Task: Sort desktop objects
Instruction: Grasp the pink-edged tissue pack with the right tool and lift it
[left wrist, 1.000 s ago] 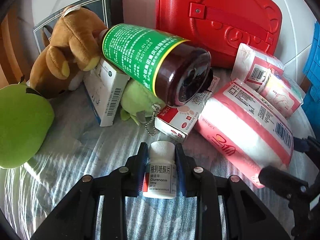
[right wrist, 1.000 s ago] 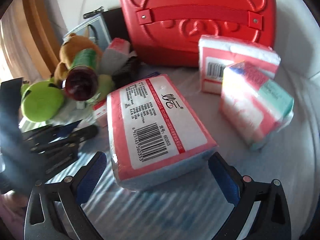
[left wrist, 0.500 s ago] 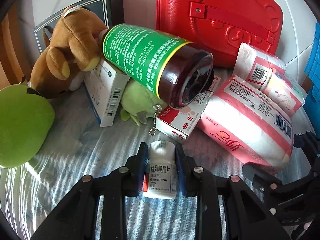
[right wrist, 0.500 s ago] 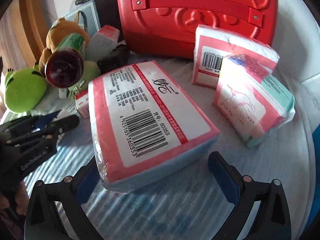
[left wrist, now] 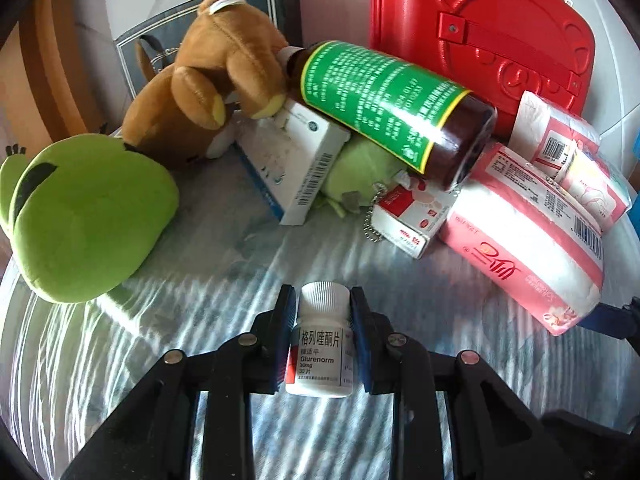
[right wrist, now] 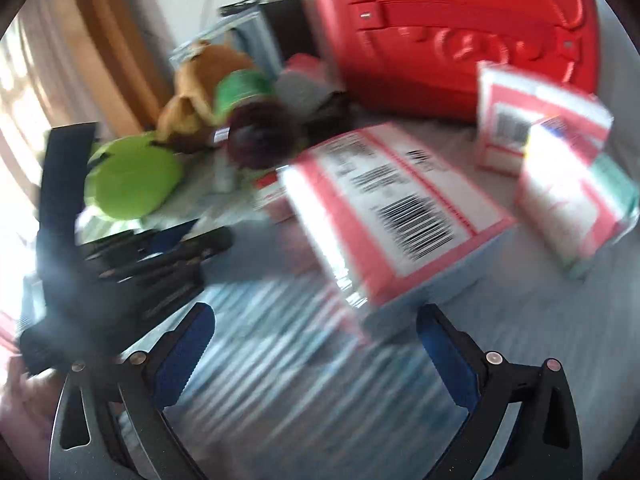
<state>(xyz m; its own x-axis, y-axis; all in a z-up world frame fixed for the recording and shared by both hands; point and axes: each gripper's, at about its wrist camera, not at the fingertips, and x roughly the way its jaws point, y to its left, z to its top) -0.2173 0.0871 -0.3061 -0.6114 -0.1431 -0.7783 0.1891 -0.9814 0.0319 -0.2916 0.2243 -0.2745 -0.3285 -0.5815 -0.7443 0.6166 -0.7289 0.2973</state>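
Surface: striped cloth [left wrist: 208, 312] over desk, clutter along far edge.
Left gripper [left wrist: 320, 334]: clamped on white Glurenorm pill bottle [left wrist: 320, 356], held at 6 o'clock.
Right gripper [right wrist: 316, 344]: jaws wide, nothing between; pink tissue pack [right wrist: 396, 216] just beyond, 1 o'clock.
Outward, left view: brown syrup bottle [left wrist: 392, 108] at 12, red case [left wrist: 480, 32] at 1, green plush [left wrist: 80, 216] at 9.

left claw [left wrist: 322, 308]: clamped on small white bottle [left wrist: 320, 344] | right claw [right wrist: 314, 336]: jaws wide apart, empty

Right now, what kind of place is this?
Probably a home, a table against a wall: striped cloth, plush bear, tissue packs and medicine boxes piled beside a red case.
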